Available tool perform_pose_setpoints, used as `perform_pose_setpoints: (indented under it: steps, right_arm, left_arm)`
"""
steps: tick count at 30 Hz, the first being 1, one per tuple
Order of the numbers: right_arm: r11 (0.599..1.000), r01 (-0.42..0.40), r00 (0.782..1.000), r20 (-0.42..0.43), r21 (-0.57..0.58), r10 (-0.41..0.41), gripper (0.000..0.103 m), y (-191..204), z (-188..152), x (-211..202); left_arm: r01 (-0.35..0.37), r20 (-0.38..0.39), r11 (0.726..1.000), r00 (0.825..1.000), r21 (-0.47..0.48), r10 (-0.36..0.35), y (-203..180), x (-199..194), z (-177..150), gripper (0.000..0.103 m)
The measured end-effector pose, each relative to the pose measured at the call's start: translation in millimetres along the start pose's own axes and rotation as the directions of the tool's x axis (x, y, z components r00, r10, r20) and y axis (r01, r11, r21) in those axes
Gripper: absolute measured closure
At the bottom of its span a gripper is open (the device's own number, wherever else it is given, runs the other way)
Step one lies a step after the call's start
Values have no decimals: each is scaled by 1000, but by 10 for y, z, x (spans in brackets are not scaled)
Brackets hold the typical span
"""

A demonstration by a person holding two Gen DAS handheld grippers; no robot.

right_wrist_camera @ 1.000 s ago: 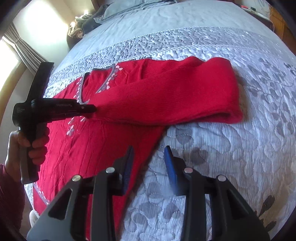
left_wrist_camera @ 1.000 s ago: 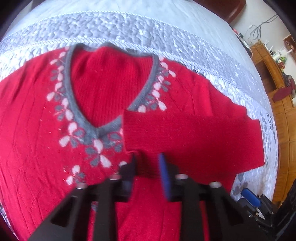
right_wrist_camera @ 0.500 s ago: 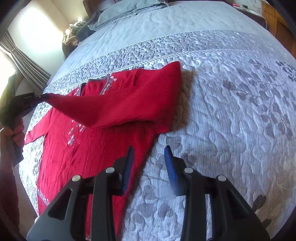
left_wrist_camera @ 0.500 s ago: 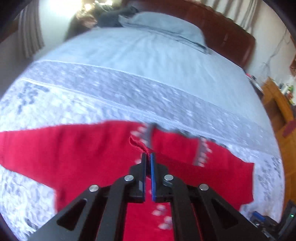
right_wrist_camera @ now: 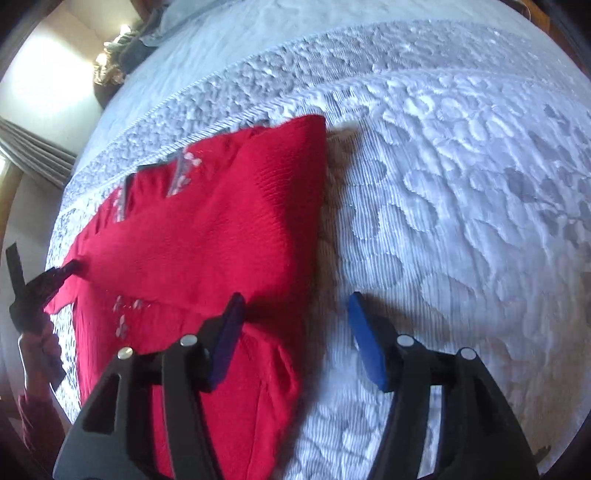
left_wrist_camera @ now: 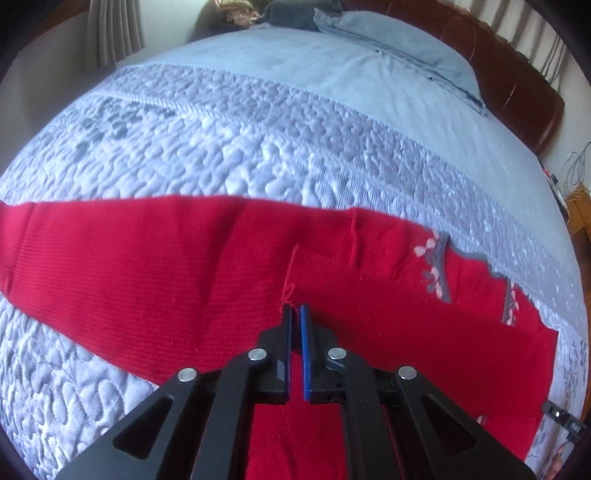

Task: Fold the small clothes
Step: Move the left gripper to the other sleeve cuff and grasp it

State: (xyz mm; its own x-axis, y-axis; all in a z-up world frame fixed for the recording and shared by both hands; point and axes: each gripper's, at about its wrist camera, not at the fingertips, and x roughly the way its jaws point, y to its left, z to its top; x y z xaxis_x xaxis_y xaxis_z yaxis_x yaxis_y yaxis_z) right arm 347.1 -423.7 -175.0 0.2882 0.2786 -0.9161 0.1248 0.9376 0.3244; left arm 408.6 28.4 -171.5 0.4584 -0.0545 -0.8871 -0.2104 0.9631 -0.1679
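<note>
A red knit sweater (left_wrist_camera: 184, 266) with a grey flowered V-neck (left_wrist_camera: 437, 266) lies on the quilted bed. My left gripper (left_wrist_camera: 294, 308) is shut on the cuff of one sleeve (left_wrist_camera: 291, 291), pulled across the sweater's body. In the right wrist view the sweater (right_wrist_camera: 221, 229) has that sleeve folded over its chest, and the left gripper (right_wrist_camera: 70, 267) shows at its left edge. My right gripper (right_wrist_camera: 295, 306) is open and empty, low over the sweater's right side edge, one finger over the knit, the other over the quilt.
The grey-white quilted bedspread (right_wrist_camera: 461, 184) surrounds the sweater. Pillows (left_wrist_camera: 388, 48) and a dark wooden headboard (left_wrist_camera: 517, 85) stand at the far end. A wooden cabinet (left_wrist_camera: 580, 214) is at the right edge. Curtains (left_wrist_camera: 114, 29) hang at the back left.
My left gripper shut on the sleeve cuff and carried it left across the sweater's body. My right gripper opened wider and dropped closer to the sweater's right edge.
</note>
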Motion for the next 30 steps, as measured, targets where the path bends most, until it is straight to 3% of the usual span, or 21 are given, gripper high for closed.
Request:
perform_pose_setpoints:
  steps: [1, 2, 3, 4, 6, 8, 11, 14, 16, 17, 20, 24, 26, 30]
  right_arm:
    - [1000, 13, 1000, -12, -1, -13, 46, 7, 26, 44]
    - [1000, 25, 1000, -9, -5, -25, 56, 19, 41, 50]
    - [1000, 15, 1000, -13, -16, -15, 82, 31, 49, 46]
    - [1000, -14, 999, -29, -16, 14, 96, 32, 43, 60]
    - [999, -33, 999, -28, -4, 33, 97, -9, 18, 25]
    - [999, 19, 999, -35, -26, -20, 97, -27, 3, 15]
    - [1000, 28, 998, -58, 15, -27, 97, -87, -15, 87]
    - [994, 100, 993, -55, -43, -103, 92, 65, 12, 83]
    - [986, 147, 988, -41, -72, -150, 83, 152, -6, 21]
    - [985, 155, 987, -35, -77, -158, 81, 163, -25, -7]
    - [984, 162, 986, -20, -74, -164, 81, 198, -98, -147]
    - [980, 162, 986, -22, -112, -165, 79, 393, -271, -273]
    - [978, 154, 987, -28, -138, -159, 74, 523, -346, -293]
    - [970, 128, 990, -35, -209, -138, 70, 835, -494, -300]
  left_arm:
    - [-3, -9, 1000, 1000, 1, 3, 8, 24, -28, 99]
    - [-9, -14, 1000, 1000, 5, 10, -8, 27, -59, 99]
    - [-12, -15, 1000, 1000, 12, 12, -11, 34, -80, 98]
    - [-16, -10, 1000, 1000, 27, 16, -24, 28, -98, 98]
    - [-29, -3, 998, 1000, 50, 29, -48, 19, -112, 97]
    - [-53, -15, 997, 998, 51, 53, -49, 42, -122, 93]
    - [-87, -11, 993, 996, 78, 88, -85, 120, -161, 92]
    - [-118, 1, 985, 993, 123, 119, -163, 80, -182, 91]
    - [-79, -21, 991, 996, 111, 82, -122, 16, -173, 75]
    - [-60, -38, 993, 997, 104, 64, -83, -17, -169, 55]
    - [-72, -37, 990, 996, 123, 77, 62, -184, -165, 53]
    - [-88, -53, 992, 994, 95, 94, 502, -427, -124, 42]
    - [-120, -63, 991, 990, 59, 124, 810, -520, -101, 36]
    - [-207, -65, 978, 977, -26, 205, 1542, -716, -41, 33]
